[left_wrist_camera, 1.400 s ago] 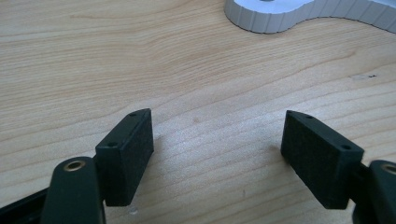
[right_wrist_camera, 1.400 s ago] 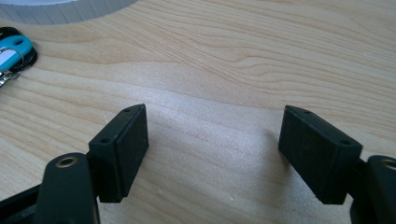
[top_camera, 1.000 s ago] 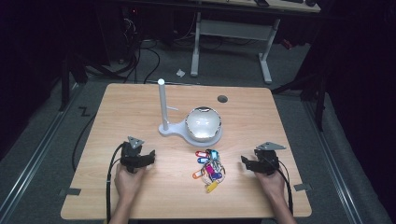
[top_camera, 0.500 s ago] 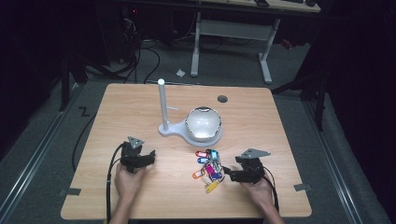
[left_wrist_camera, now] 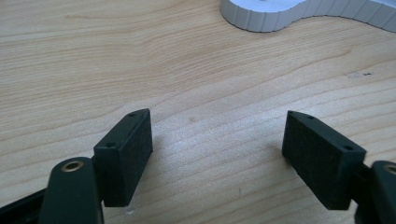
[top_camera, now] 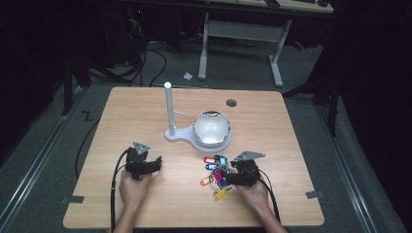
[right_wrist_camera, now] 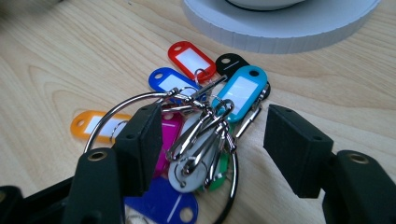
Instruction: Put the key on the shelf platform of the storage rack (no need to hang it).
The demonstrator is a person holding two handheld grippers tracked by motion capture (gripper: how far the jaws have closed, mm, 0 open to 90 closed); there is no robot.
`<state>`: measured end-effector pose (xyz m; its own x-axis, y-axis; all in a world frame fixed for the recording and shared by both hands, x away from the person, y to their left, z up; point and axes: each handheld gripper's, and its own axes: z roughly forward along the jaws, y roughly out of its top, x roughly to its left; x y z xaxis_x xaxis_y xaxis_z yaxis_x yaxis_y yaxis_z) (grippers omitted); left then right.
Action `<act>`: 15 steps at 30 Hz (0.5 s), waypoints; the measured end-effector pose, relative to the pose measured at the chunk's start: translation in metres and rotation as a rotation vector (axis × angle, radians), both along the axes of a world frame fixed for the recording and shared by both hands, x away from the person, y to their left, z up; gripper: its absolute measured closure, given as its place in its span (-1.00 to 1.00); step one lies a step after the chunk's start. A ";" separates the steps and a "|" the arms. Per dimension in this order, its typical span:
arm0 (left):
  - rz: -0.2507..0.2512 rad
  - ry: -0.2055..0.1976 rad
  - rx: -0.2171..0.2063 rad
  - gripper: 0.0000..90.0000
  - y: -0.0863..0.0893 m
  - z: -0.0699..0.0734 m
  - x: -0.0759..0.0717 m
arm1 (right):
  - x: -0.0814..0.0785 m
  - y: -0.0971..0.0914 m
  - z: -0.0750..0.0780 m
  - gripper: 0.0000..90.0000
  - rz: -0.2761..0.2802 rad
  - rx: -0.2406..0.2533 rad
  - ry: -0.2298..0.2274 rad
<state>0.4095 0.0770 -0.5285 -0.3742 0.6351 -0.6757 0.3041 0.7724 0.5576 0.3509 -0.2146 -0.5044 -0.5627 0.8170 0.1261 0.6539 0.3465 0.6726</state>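
Right gripper jaws wide, just been closing, straddling the key-tag bunch, pads not yet pressing; left gripper jaws wide, empty. Risk: jaws pinch only loose metal clips, which slip, so the big ring drags across the surface

Glossy plastic key tags, shiny metal rings; matt wood-grain table.

Key bunch between the right jaws

The key bunch lies on the table between the right gripper jaws; the white stand sits beyond them. The left gripper jaws flank bare tabletop.
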 end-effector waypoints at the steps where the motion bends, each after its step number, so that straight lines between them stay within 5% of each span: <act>1: -0.001 0.000 0.001 -0.45 0.000 0.000 0.000 | 0.002 0.002 -0.002 -0.14 -0.004 -0.009 0.003; 5: 0.003 0.000 0.000 -0.45 0.000 0.000 0.000 | 0.003 0.010 -0.008 -0.03 0.000 -0.057 0.002; 15: 0.007 0.005 -0.008 -0.45 -0.001 0.000 0.000 | -0.001 0.010 -0.008 0.39 0.047 -0.055 -0.021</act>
<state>0.4094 0.0761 -0.5280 -0.3818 0.6269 -0.6791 0.3017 0.7791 0.5496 0.3504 -0.2049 -0.5124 -0.6028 0.7949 0.0692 0.6217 0.4135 0.6652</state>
